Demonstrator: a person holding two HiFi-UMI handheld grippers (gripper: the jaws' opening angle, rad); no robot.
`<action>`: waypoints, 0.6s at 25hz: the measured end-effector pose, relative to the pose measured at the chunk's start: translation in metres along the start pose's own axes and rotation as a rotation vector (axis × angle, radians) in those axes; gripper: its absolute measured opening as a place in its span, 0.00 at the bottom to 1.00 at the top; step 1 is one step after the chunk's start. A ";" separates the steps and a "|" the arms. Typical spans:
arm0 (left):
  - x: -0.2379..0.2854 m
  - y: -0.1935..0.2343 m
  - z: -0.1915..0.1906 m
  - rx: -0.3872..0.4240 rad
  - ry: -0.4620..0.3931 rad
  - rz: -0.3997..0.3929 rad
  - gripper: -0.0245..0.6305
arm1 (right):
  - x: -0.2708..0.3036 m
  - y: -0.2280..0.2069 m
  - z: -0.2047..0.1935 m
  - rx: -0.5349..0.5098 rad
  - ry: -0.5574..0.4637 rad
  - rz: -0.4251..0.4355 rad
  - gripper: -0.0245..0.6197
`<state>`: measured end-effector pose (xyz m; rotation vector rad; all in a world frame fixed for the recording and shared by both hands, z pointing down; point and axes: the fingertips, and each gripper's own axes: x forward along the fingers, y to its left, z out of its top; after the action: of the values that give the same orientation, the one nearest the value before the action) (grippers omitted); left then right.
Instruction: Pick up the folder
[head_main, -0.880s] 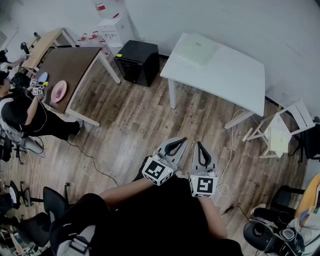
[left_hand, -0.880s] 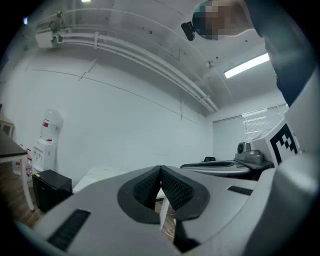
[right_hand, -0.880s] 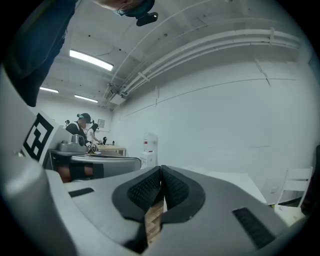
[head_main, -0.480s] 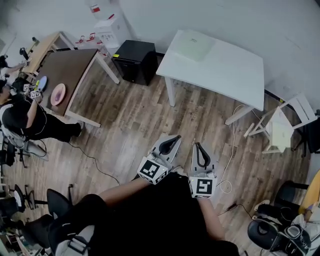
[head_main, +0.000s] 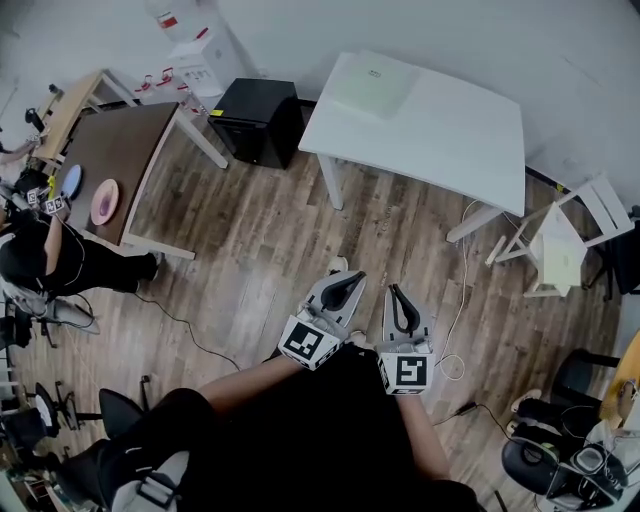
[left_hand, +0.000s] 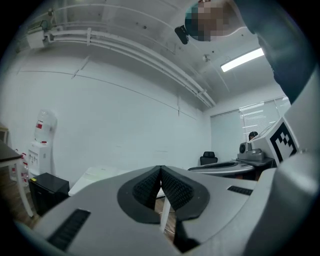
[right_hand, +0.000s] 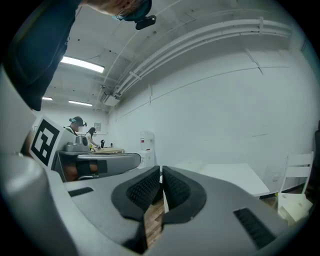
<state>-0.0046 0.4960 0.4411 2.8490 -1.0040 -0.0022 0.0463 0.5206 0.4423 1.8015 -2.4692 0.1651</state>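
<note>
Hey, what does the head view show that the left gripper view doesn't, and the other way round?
Only the head view: the pale folder plainly outlined on the far corner of the white table, and a pink plate on a brown table. Only the left gripper view: a ceiling light, and the left gripper seen head-on, jaws shut with nothing between them. Both: the white table, the black cabinet and the right gripper.
</note>
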 end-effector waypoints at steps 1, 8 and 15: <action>0.006 0.004 0.000 -0.004 0.002 -0.001 0.06 | 0.006 -0.006 0.000 0.011 0.001 -0.009 0.09; 0.043 0.051 0.000 -0.042 -0.011 0.011 0.06 | 0.069 -0.038 -0.004 0.052 0.040 -0.072 0.09; 0.094 0.147 0.005 -0.061 -0.013 0.050 0.06 | 0.163 -0.075 0.011 0.020 0.071 -0.129 0.09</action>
<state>-0.0236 0.3228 0.4570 2.7718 -1.0583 -0.0463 0.0681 0.3422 0.4553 1.9199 -2.3036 0.2422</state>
